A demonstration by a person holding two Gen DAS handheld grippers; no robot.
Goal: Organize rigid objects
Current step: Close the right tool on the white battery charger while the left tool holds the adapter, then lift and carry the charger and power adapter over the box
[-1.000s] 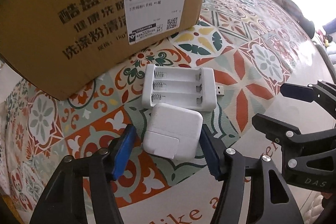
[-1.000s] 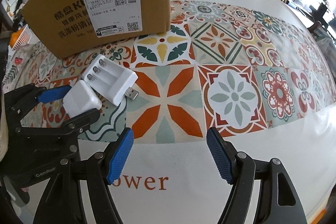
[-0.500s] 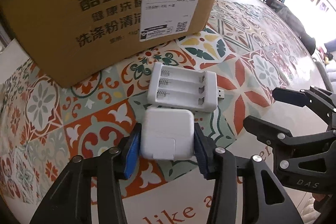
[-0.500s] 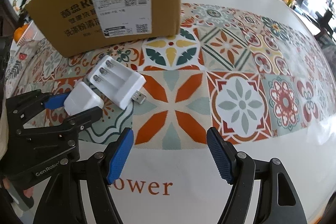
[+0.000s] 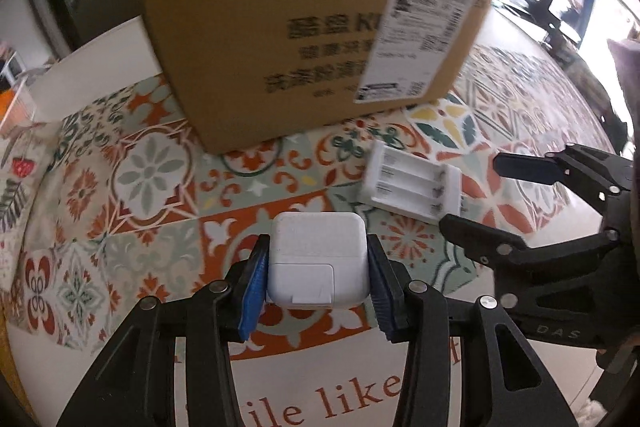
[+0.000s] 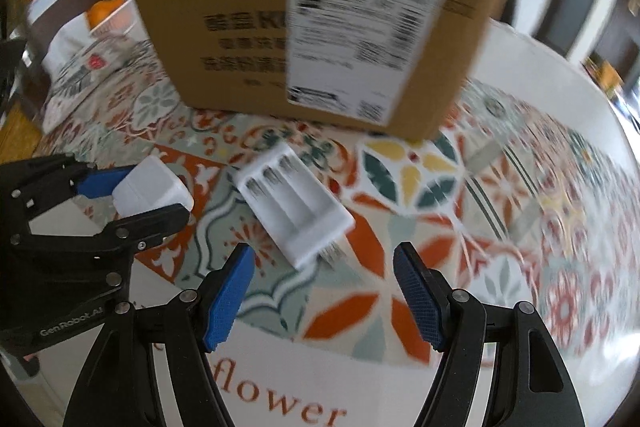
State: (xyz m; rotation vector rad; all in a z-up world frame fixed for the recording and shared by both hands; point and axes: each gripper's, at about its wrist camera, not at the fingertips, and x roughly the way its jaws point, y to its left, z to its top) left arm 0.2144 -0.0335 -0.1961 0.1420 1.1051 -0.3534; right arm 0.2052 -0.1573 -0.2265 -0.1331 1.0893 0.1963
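Observation:
My left gripper (image 5: 318, 267) is shut on a white square power adapter (image 5: 318, 259) and holds it above the patterned tablecloth; the pair also shows at the left of the right wrist view, adapter (image 6: 150, 189). A white battery charger (image 5: 412, 185) with three slots lies on the cloth to the adapter's right. In the right wrist view the charger (image 6: 294, 213) lies just ahead of my right gripper (image 6: 326, 283), which is open and empty. The right gripper (image 5: 520, 203) also shows at the right of the left wrist view.
A big brown cardboard box (image 5: 316, 31) with a white shipping label stands behind the objects; it also shows in the right wrist view (image 6: 320, 23). The patterned tablecloth (image 5: 152, 171) covers a white table (image 6: 532, 59).
My left gripper closed on the adapter and lifted it away to the left of the charger. My right gripper swung left and moved closer to the charger, still open.

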